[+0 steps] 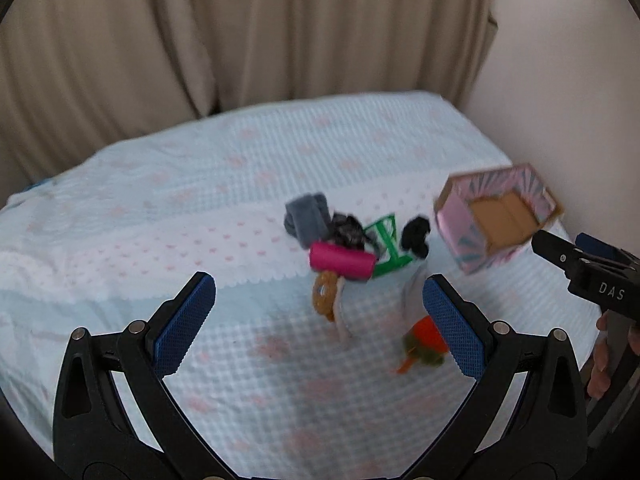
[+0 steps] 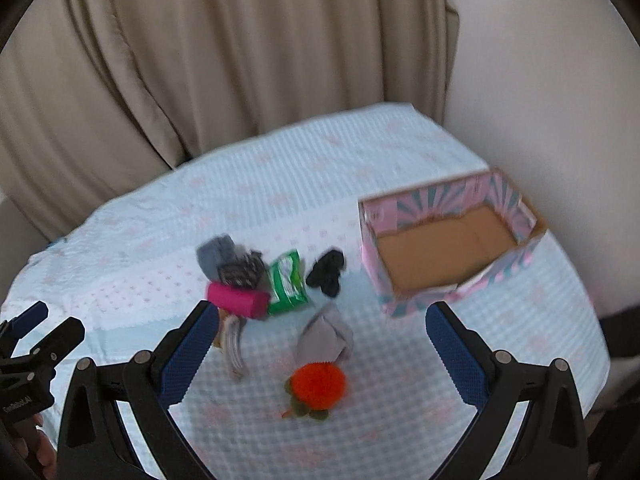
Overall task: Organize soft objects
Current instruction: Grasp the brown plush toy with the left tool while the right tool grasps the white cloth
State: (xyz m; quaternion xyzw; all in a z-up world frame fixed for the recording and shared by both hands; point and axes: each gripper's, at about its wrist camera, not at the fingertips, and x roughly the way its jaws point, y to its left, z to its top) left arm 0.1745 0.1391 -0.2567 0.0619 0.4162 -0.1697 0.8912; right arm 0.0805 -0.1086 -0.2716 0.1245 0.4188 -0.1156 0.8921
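Both grippers, left gripper [image 1: 320, 314] and right gripper [image 2: 322, 346], spread wide and empty above the soft pile [image 2: 276, 284] at frame centre, pink box [image 2: 448, 248] empty at right: sorting barely begun, probably the blurred orange toy [image 2: 318, 386] first, needing descent and closure.

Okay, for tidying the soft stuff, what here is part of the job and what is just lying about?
Part of the job: box, empty; pink roll; grey cloth; black cloth; orange toy; grey bundle; both open grippers, left, right.

Just there: green packet, which may not be soft; curtain; bedspread.
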